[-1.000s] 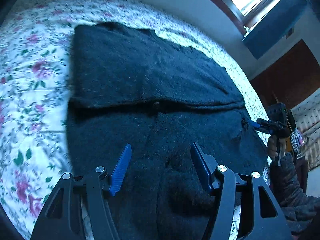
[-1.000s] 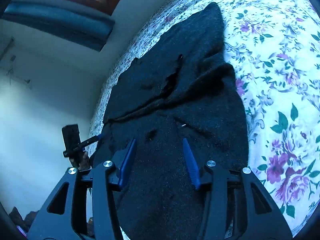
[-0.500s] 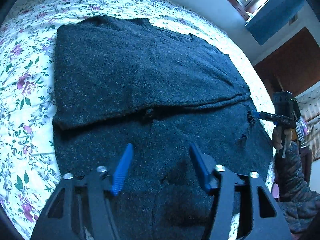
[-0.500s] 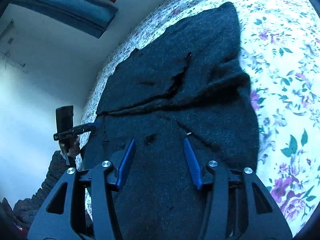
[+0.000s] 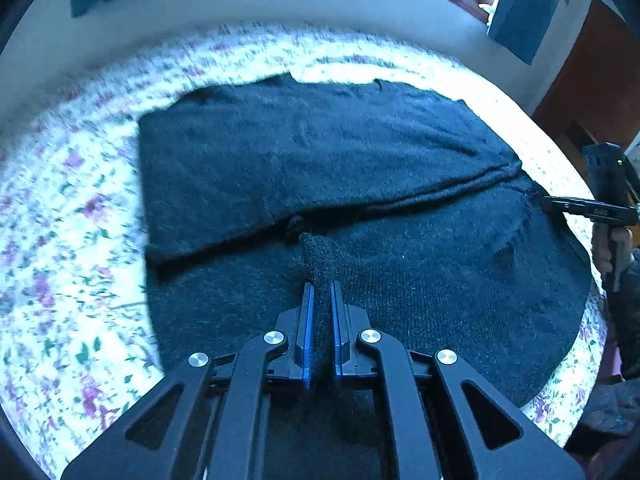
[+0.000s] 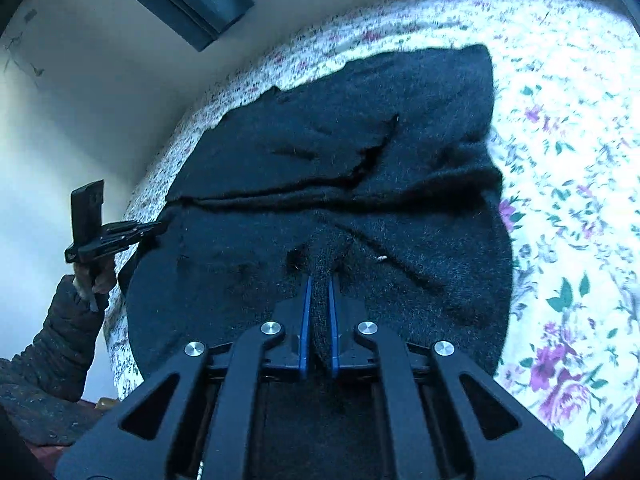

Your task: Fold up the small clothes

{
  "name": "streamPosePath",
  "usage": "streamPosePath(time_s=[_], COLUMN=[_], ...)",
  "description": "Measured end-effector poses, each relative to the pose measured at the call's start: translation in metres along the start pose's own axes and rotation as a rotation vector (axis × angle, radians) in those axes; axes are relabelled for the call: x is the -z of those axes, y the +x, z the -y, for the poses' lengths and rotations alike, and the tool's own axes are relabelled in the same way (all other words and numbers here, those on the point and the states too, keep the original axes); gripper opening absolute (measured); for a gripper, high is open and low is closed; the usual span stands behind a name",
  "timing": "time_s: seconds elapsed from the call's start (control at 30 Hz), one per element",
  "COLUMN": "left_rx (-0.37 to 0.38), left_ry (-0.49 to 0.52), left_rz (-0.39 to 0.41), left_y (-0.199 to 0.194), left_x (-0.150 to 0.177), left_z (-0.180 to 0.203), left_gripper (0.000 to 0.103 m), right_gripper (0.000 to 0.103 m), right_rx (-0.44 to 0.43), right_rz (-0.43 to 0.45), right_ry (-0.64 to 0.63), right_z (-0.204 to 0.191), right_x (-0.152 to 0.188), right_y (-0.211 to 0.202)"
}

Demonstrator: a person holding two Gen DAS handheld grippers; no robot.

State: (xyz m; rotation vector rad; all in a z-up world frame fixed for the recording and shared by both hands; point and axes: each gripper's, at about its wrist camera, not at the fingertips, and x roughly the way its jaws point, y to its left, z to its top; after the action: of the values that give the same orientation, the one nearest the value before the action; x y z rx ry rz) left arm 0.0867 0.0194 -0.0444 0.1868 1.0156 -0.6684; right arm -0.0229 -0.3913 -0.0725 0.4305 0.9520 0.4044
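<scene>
A black knitted garment [image 5: 340,168] lies spread on a floral bed sheet [image 5: 60,248], its far part folded over along a seam across the middle. My left gripper [image 5: 321,286] is shut on a pinched ridge of the near edge of the knit, which stands up between the blue pads. In the right wrist view the same garment [image 6: 400,152] fills the centre, and my right gripper [image 6: 318,282] is shut on a similar bunched fold of its near edge. Each gripper shows in the other's view: the right one [image 5: 576,206] at the garment's right edge, the left one [image 6: 112,236] at its left edge.
The floral sheet [image 6: 568,208] has bare room to the right of the garment. A pale wall [image 5: 240,4] runs behind the bed, with a window and blue curtain [image 5: 524,4] at upper right. A person's dark knitted sleeve [image 6: 56,344] and hand hold the left gripper.
Both grippers went from open above the near edge to shut on pinched folds of it. Both cameras rose and tilted, so more wall shows behind the bed.
</scene>
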Motion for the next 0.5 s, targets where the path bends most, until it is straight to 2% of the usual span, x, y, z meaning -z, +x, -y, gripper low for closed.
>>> streamPosePath(time_s=[0.23, 0.4, 0.5], left_rx=[-0.101, -0.168, -0.204], left_ry=[-0.071, -0.116, -0.130], left_rz=[0.176, 0.276, 0.297], left_y=[-0.049, -0.065, -0.059], left_x=[-0.017, -0.056, -0.086], left_z=[-0.009, -0.023, -0.031], left_gripper=[0.006, 0.006, 0.006], right_gripper=[0.006, 0.006, 0.006], right_rx=[0.047, 0.085, 0.099], right_rz=[0.162, 0.295, 0.338], right_ry=[-0.030, -0.024, -0.006], right_z=[-0.021, -0.026, -0.025], right_x=[-0.011, -0.047, -0.077], right_y=[-0.040, -0.065, -0.065])
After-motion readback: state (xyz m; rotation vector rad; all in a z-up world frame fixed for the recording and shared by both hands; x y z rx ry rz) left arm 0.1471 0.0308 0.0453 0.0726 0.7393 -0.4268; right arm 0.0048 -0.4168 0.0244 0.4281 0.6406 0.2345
